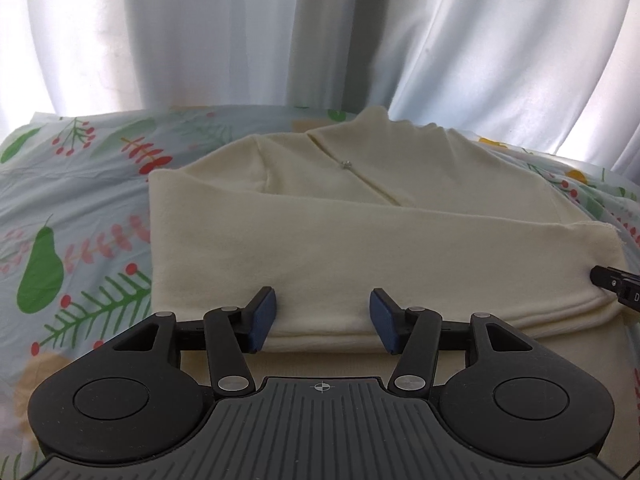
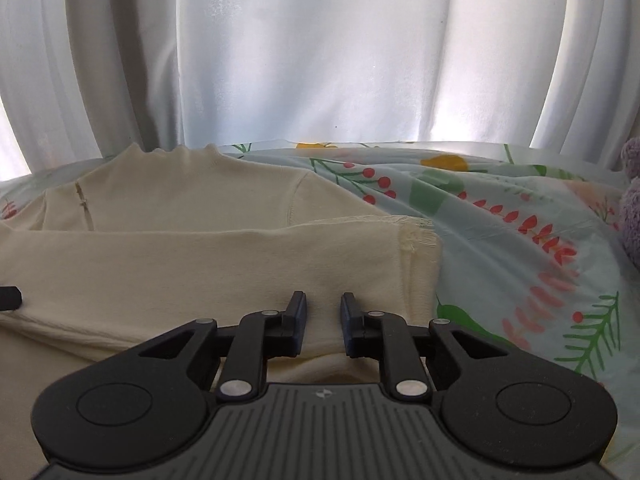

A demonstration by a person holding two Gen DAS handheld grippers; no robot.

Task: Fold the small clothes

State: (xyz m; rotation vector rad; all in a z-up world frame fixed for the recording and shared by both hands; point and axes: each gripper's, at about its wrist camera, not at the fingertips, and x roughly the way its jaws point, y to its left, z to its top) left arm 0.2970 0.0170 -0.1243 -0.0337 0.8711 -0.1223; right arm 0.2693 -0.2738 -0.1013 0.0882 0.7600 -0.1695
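Two grippers are seen low over a cream top [image 1: 320, 236] that is spread on a flowered bedsheet [image 1: 80, 200], near a white curtain [image 1: 200, 32], with its neck at the far side and one sleeve folded across the body. The left gripper [image 1: 322, 316] is held with its jaws about half apart over the near hem, and nothing is pinched between the pads. The right gripper [image 2: 323, 322] is held narrow but not closed, with cloth seen through the gap; whether the pads press on that cloth cannot be told.

Risks, as judged:
- only the top layer of the hem could be caught if the jaws are closed too shallow, so the lower layer would be left behind and the fold skewed
- the sheet could be pinched along with the hem and dragged
- the folded sleeve, with its rough edge [image 2: 416, 236] near the right side, could be pulled off if both sides are lifted unevenly
- a purple soft thing [image 2: 630, 200] at the far right could be nudged
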